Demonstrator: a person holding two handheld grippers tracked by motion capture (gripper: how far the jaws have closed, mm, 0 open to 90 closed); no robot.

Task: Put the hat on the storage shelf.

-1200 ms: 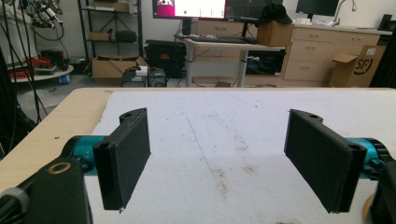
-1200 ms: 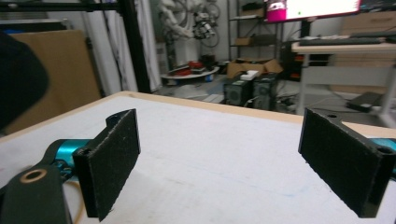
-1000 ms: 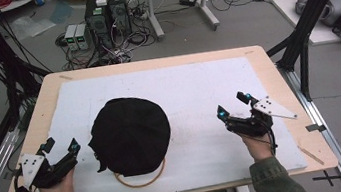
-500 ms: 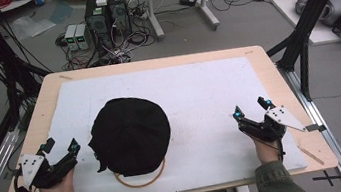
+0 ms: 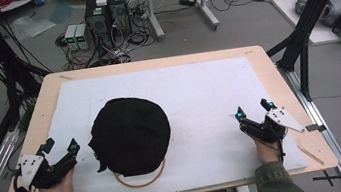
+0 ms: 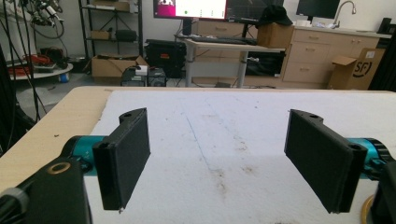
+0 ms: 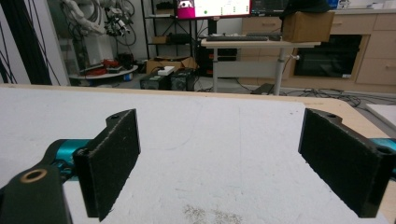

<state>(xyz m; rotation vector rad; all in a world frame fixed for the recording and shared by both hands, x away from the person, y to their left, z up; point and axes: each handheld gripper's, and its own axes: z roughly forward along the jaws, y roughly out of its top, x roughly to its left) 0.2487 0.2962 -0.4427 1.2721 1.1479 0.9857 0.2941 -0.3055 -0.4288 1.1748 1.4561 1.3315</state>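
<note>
Your left gripper (image 5: 59,147) rests at the table's near left corner, jaws spread wide with nothing between them. Your right gripper (image 5: 254,110) sits near the right edge of the white mat (image 5: 198,92), jaws equally wide and empty. The black cap (image 5: 131,134) lies on the mat just beside your left gripper; a tan ring (image 5: 143,182), possibly a band, peeks from under its near edge.

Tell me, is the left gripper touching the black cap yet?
Apart. In the high view, white mat shows between the left gripper and the black cap. The left gripper view shows its open jaws with bare mat between them.
</note>
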